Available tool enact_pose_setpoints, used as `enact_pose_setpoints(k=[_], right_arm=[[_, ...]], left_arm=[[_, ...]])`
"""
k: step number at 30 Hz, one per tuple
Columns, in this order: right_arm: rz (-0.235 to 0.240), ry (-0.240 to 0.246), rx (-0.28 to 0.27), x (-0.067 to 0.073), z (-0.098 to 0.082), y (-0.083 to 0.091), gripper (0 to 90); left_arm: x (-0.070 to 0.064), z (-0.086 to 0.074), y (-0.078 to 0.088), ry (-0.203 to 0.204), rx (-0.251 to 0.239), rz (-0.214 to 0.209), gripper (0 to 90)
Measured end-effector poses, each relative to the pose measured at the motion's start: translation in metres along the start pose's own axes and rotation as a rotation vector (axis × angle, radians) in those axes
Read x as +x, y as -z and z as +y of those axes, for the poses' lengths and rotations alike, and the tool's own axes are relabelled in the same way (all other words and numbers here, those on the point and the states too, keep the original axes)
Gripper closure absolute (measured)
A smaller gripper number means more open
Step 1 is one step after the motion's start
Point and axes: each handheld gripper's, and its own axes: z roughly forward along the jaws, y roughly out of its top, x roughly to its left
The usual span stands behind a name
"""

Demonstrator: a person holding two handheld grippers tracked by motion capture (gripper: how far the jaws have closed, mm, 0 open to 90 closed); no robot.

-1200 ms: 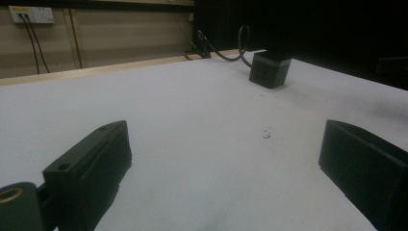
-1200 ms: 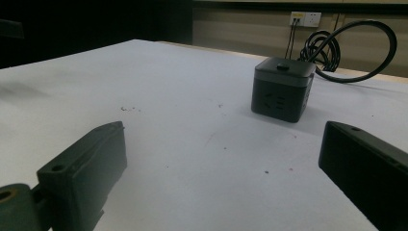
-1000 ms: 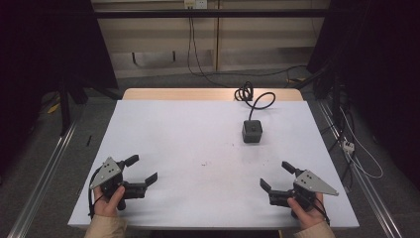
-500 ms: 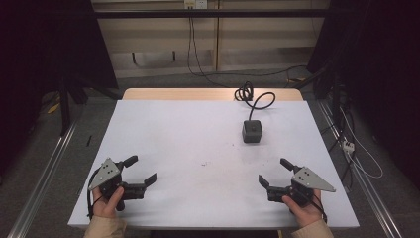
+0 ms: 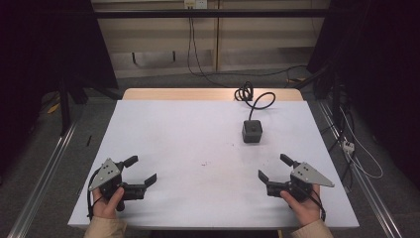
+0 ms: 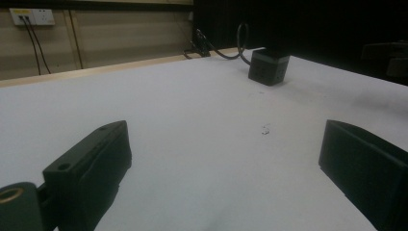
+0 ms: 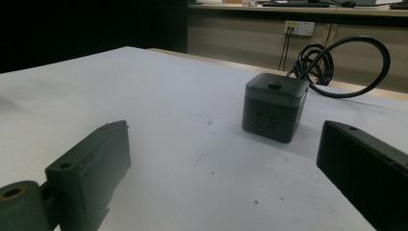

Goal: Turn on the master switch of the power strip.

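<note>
Left tongs [image 5: 139,171] and right tongs [image 5: 274,167] rest wide apart, empty, at the white desk's [image 5: 188,134] near edge, apparently readied toward the small dark corded cube [image 5: 251,131].

One overhead camera, two low ones.
High view looks down the desk [image 5: 198,129] toward 12 o'clock; both gripper views skim it closely, sharing the black cube [image 6: 268,67].

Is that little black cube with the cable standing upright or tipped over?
Upright: the black cube sits flat on the white table, its button facing up.
</note>
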Motion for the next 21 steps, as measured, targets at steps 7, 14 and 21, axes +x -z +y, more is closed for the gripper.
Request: enact_pose_setpoints(k=[7,14,21], right_arm=[[0.002,0.015,0.010,-0.002,0.004,-0.006,4.6],[0.019,0.006,0.013,-0.001,0.007,-0.011,5.7],[0.007,-0.008,0.006,-0.007,0.010,-0.014,6.5]], left_arm=[[0.000,-0.001,-0.001,-0.007,0.009,-0.002,3.8],[0.000,0.000,-0.001,-0.005,0.011,-0.001,3.8],[0.000,0.000,-0.002,-0.005,0.012,-0.002,3.8]])
